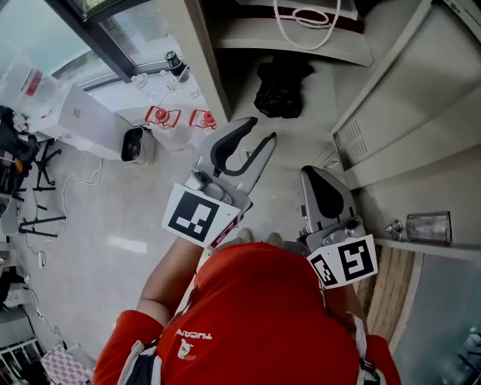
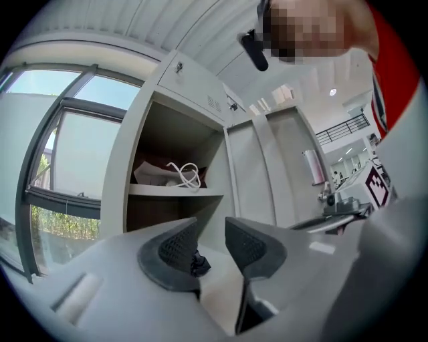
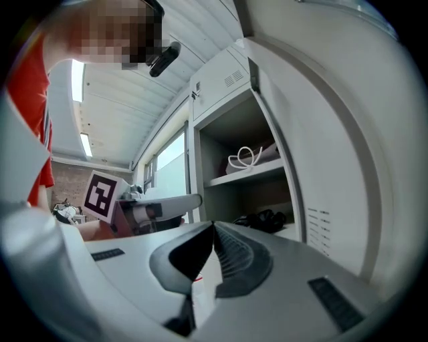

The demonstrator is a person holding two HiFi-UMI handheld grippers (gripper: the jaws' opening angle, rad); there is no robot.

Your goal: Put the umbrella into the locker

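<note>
Your locker shelf (image 1: 334, 47) carries a looped white cord (image 1: 304, 16) (atop something pale). Below that shelf, the umbrella (image 1: 282, 90) lies on the locker floor (image 1: 319, 105).

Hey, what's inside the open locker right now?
A black bundle, likely the folded umbrella, lies on the lower shelf; a white cord sits on the upper shelf. The back corners are hidden.

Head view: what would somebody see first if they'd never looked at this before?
The big red shirt fills the bottom of the head view, with two grippers poking out in front: the left gripper with its jaws apart and empty, the right gripper with its jaws together. Past them stands the open locker, with a black umbrella lying on its lower shelf and a white cord on the shelf above.
</note>
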